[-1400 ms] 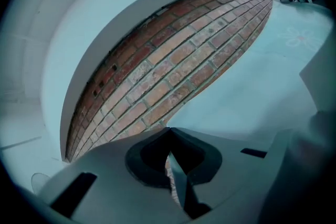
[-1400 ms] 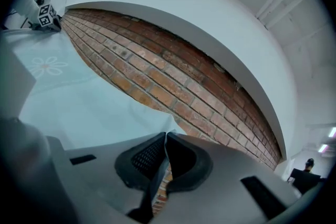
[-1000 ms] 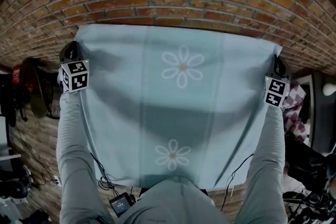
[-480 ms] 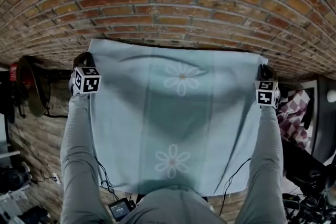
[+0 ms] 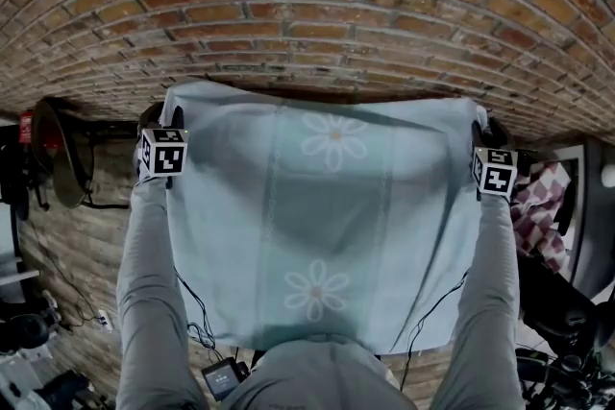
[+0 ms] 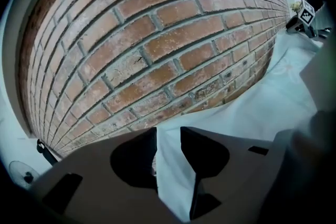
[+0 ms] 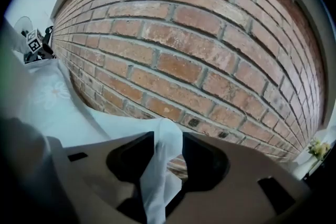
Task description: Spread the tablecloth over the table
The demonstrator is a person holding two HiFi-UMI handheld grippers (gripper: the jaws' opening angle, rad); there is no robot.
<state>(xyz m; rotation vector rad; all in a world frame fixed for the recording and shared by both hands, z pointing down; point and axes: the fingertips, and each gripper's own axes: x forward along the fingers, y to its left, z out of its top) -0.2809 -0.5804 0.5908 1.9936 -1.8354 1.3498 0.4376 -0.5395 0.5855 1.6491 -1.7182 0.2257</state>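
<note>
Handling one tablecloth (image 5: 327, 226), pale blue with a daisy print: I judge it light, limp and quick to crease, not fragile, and best taken at its two far corners so the span spreads evenly. Left gripper (image 6: 169, 139) and right gripper (image 7: 169, 141) each have a far corner standing between the jaws, which are opening, with gaps showing beside the fabric, so I count neither corner as pinched. Cloth lies spread between my arms, far edge close to the brick wall (image 5: 317, 24), near edge hanging toward my body.
</note>
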